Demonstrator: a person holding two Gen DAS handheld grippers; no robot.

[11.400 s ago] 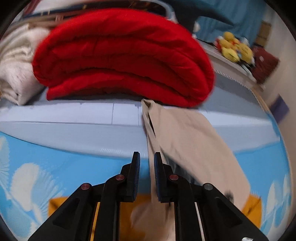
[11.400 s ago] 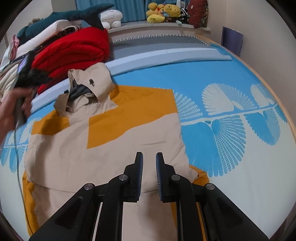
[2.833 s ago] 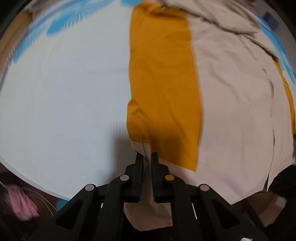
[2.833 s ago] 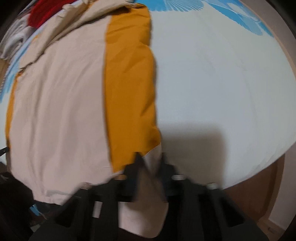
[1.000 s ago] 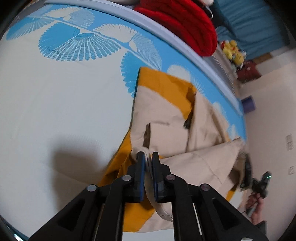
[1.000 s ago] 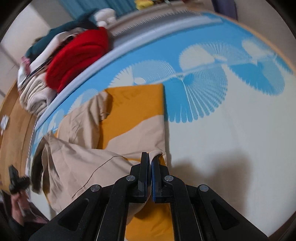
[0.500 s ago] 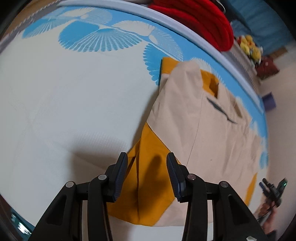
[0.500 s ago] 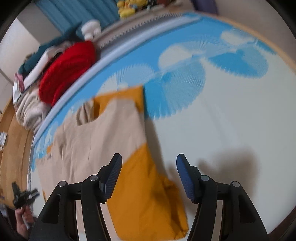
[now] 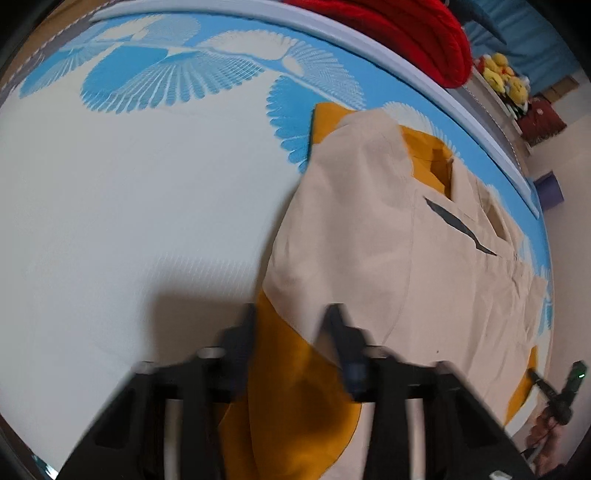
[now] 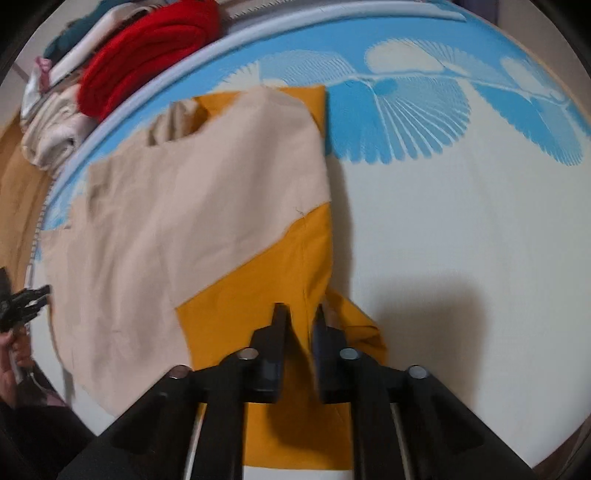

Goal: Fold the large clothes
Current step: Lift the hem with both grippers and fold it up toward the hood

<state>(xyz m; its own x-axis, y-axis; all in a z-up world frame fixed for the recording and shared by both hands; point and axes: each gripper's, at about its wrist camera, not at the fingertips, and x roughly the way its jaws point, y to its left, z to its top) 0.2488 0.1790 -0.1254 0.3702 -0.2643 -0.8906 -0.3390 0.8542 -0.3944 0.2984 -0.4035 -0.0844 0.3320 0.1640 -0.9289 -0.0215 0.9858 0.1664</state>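
Beige-and-orange jacket [image 10: 192, 206], folded, flat on bed

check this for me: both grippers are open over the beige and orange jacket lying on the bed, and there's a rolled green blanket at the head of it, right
Only the colour is wrong. The rolled blanket is red, as the right wrist view shows. The rest holds: left gripper and right gripper are open over the beige and orange jacket.

Two wrist fisheyes look over one folded beige-and-mustard garment [image 9: 388, 236] from opposite near corners.

The left wrist camera sits low and close at the garment's near left corner, facing along it toward the rolled red blanket [image 9: 406, 33] beyond its far end. The right wrist camera sits equally close at the near right corner, facing the same red blanket [image 10: 147, 48]. Both views share the garment [image 10: 192, 206], the blanket and the blue fan-patterned white bedsheet [image 9: 147, 184] around the garment.
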